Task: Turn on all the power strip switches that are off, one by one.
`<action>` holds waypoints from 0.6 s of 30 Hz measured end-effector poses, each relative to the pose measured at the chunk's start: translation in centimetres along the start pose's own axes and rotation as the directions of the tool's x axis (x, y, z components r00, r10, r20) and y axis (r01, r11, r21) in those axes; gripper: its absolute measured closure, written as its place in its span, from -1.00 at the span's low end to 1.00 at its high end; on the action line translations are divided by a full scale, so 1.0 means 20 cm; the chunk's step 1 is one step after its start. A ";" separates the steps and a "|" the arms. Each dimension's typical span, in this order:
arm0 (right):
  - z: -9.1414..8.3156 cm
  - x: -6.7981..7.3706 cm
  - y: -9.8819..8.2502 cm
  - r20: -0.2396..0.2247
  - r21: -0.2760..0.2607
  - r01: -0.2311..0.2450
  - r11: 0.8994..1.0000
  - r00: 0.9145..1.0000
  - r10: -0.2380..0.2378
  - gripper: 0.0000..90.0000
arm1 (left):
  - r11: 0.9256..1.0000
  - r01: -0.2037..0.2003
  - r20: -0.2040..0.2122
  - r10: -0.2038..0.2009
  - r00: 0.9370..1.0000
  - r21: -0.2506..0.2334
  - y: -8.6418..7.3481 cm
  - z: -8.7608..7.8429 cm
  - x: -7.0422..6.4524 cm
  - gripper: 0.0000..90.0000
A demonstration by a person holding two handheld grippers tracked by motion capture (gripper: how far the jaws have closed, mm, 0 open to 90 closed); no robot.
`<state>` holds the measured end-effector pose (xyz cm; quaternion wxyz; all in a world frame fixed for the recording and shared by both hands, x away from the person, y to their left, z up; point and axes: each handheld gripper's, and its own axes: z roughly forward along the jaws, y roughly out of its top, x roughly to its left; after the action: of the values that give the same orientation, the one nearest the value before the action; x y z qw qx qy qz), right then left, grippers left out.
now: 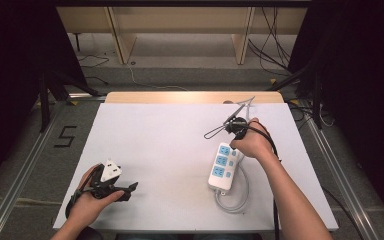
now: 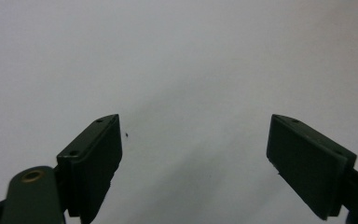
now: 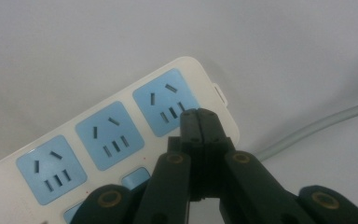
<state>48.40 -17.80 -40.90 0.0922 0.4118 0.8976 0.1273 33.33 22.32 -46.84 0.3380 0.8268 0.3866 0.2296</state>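
While my right gripper [image 3: 199, 114] stays out of the wide white sheet [image 1: 165, 150] that covers the table, that sheet gives the most room for moving: its middle and far left lie bare, bounded by the wooden table edge [image 1: 195, 97] at the far side and by the metal rails [image 1: 25, 160] to either flank. My left gripper [image 2: 193, 140] rests near the sheet's near-left corner in my left hand [image 1: 92, 202], its jaws spread wide with nothing between them and only plain white surface ahead in the left gripper view. The power strip [image 1: 224, 167], white with three pale blue sockets, lies right of centre, its long axis running roughly toward and away from me, and its grey cord [image 1: 235, 202] loops off the near end toward the sheet's front edge. My right gripper, held in my right hand [image 1: 252, 145], has its jaws pressed together with nothing gripped; in the right gripper view the closed tips sit just over the end socket [image 3: 168, 102] nearest the strip's rounded end, close to the strip's long edge, though whether they touch the plastic I cannot tell. A thin wire tool [image 1: 230, 120] lies on the sheet just beyond my right hand.
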 end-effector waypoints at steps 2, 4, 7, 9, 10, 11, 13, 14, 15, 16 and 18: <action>0.01 0.00 0.00 -0.001 0.005 -0.003 1.000 1.000 0.003 1.00 | 1.000 0.001 0.001 -0.001 1.000 -0.001 0.00 0.00 0.00 -0.60; 0.01 0.00 0.00 0.000 0.011 -0.007 1.000 1.000 0.007 1.00 | 1.000 0.002 0.001 -0.002 1.000 -0.003 0.00 0.00 0.00 -0.60; 0.02 0.00 0.01 0.002 0.015 -0.003 1.000 1.000 0.002 1.00 | 1.000 0.002 0.001 -0.002 1.000 -0.002 0.00 0.00 0.00 -0.60; 0.03 -0.01 0.01 0.000 0.021 -0.005 1.000 1.000 0.005 1.00 | 1.000 0.002 0.001 -0.002 1.000 -0.003 0.00 0.00 0.00 -0.60; 0.03 -0.01 0.01 0.001 0.021 -0.001 1.000 1.000 0.001 1.00 | 1.000 0.002 0.001 -0.002 1.000 -0.003 0.00 0.00 0.00 -0.60; 0.03 -0.01 0.01 0.002 0.025 -0.004 1.000 1.000 0.004 1.00 | 1.000 0.002 0.001 -0.002 1.000 -0.003 0.00 0.00 0.00 -0.60; 0.04 -0.01 0.01 -0.002 0.031 -0.003 1.000 1.000 0.003 1.00 | 1.000 0.002 0.001 -0.002 1.000 -0.003 0.00 0.00 0.00 -0.60; 0.04 -0.01 0.01 0.000 0.034 -0.002 0.999 1.000 0.002 1.00 | 1.000 0.001 0.001 -0.001 1.000 -0.003 0.00 0.00 0.00 -0.60; 0.04 -0.01 0.01 0.001 0.036 -0.001 0.999 1.000 0.001 1.00 | 1.000 0.001 0.001 -0.001 1.000 -0.003 0.00 0.00 0.00 -0.60; 0.05 -0.01 0.01 0.000 0.037 -0.002 0.999 1.000 0.002 1.00 | 1.000 0.001 0.001 -0.001 1.000 -0.003 0.00 0.00 0.00 -0.60; 0.05 -0.01 0.00 0.000 0.038 -0.001 0.999 1.000 0.001 1.00 | 1.000 0.003 0.001 -0.003 1.000 -0.003 0.00 0.00 0.00 -0.60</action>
<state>48.83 -17.73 -41.81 0.0842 0.4140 0.8996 0.1102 33.31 22.33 -46.83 0.3396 0.8259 0.3873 0.2293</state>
